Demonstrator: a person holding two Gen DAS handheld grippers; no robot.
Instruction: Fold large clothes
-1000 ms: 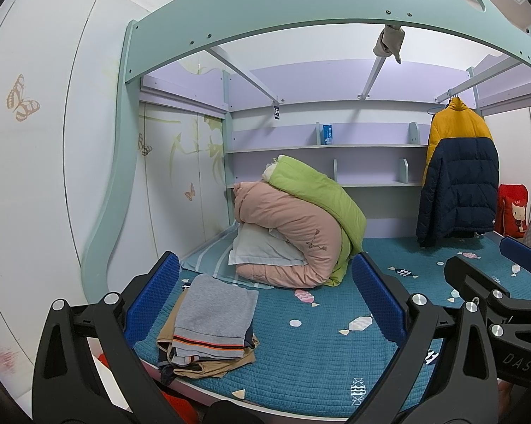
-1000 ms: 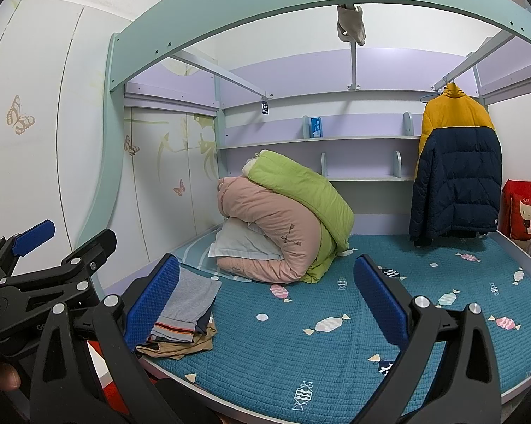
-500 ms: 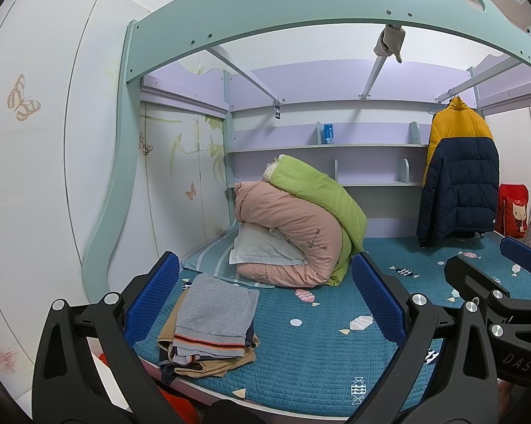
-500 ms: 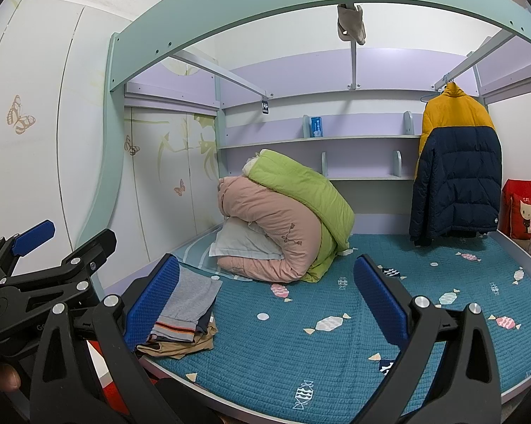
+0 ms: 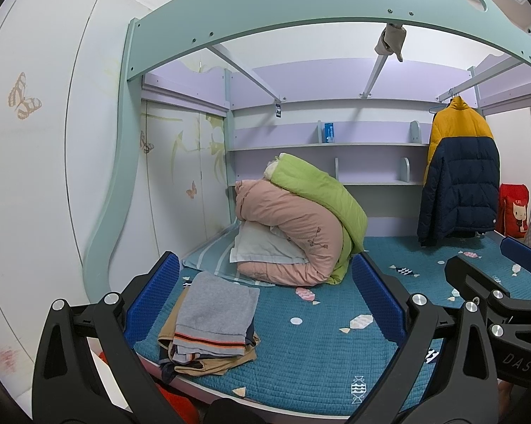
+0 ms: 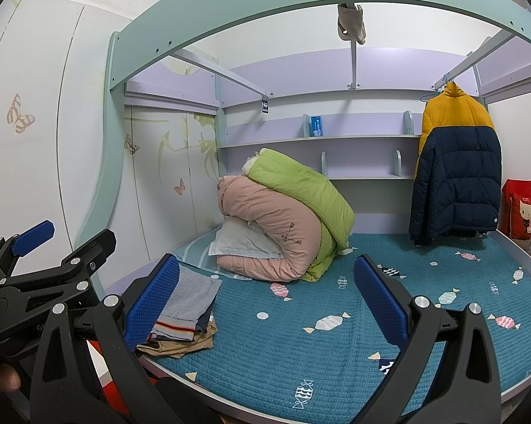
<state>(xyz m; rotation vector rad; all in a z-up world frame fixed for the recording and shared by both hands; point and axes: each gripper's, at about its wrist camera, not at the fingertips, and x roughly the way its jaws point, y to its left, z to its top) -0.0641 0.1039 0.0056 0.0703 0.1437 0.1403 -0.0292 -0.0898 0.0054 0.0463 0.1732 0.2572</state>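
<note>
Your left gripper [image 5: 265, 304] and right gripper [image 6: 265, 300] hang spread wide, empty, short of the folded grey-and-tan clothes stack [image 5: 212, 321] at the teal quilted bed's [image 5: 322, 349] near-left corner.

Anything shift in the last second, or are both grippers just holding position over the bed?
No visible change. The left gripper and right gripper stay open and empty above the blue bedspread; the stack of folded clothes and the yellow-and-navy puffer jacket on its hanger are as before.
</note>
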